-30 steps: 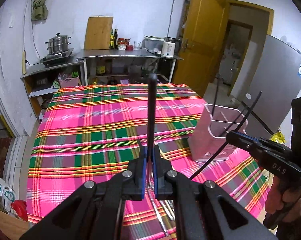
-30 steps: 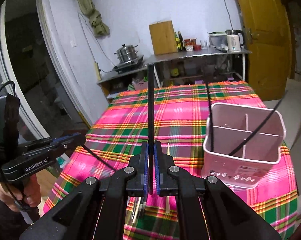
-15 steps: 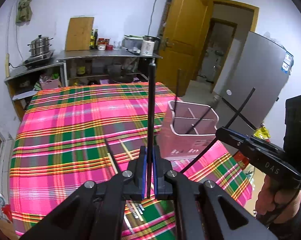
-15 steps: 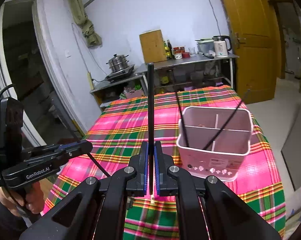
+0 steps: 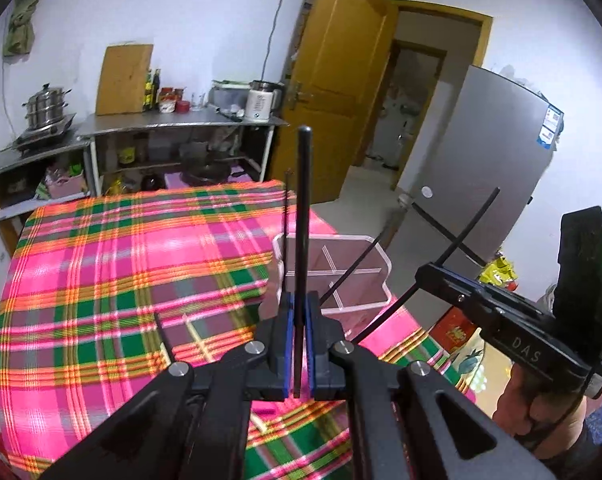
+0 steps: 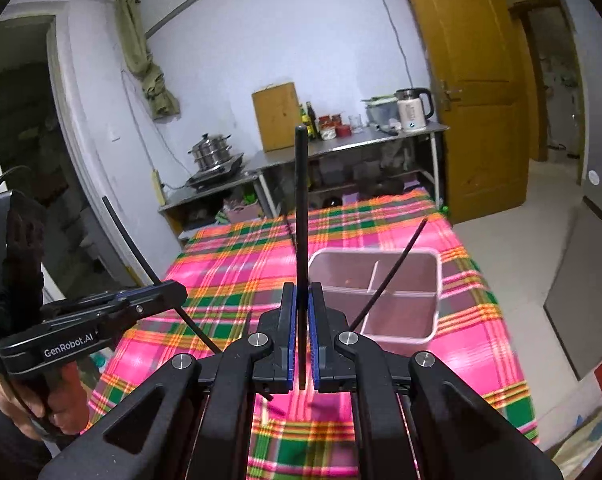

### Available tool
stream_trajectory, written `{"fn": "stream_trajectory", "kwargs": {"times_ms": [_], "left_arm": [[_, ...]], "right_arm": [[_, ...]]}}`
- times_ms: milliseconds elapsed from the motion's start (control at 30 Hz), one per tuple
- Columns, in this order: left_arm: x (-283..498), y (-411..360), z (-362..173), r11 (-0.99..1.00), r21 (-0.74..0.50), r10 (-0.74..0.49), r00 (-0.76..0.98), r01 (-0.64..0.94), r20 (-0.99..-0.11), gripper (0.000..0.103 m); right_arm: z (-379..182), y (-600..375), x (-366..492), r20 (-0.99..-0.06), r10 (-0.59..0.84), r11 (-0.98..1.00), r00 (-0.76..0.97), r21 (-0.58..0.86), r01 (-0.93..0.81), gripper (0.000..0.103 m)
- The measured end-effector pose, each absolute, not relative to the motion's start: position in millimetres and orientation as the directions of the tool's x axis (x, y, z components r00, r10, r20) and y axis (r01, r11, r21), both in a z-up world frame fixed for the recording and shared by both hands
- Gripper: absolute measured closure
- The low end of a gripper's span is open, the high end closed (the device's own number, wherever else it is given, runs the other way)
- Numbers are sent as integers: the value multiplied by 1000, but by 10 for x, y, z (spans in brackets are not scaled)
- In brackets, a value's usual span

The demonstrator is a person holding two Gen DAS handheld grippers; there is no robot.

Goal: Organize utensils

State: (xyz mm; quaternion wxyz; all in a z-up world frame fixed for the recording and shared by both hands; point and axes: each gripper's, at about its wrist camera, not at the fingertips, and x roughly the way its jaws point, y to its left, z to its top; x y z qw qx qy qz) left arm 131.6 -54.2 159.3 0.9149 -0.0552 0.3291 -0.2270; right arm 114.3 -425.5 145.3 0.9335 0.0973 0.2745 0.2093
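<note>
My left gripper (image 5: 297,312) is shut on a black chopstick (image 5: 302,216) that stands upright. My right gripper (image 6: 301,300) is shut on another black chopstick (image 6: 301,208), also upright. A pink divided utensil holder (image 5: 375,256) stands on the plaid table, just ahead and right of the left gripper; in the right wrist view the holder (image 6: 433,280) sits ahead and right. Two black chopsticks lean in it (image 6: 393,276). The right gripper shows in the left wrist view (image 5: 425,276), the left gripper in the right wrist view (image 6: 177,292). More utensils lie on the cloth (image 5: 163,334).
The table has a pink, green and orange plaid cloth (image 5: 101,272). Behind it stand steel shelves with a pot (image 5: 47,106), a cutting board, bottles and a kettle (image 5: 261,104). A wooden door (image 5: 337,80) and a grey fridge (image 5: 481,160) are at the right.
Both grippers have risen and moved toward the utensil holder, each keeping its chopstick. The left view has swung right, bringing the holder near its centre.
</note>
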Motion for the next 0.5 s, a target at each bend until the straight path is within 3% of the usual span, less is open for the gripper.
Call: {"fn": "stream_trajectory", "kwargs": {"times_ms": [500], "left_arm": [[1872, -930, 1967, 877, -236, -478, 708, 419, -520, 97]], "right_arm": [[1653, -4629, 1500, -415, 392, 907, 821, 323, -270, 98]]}}
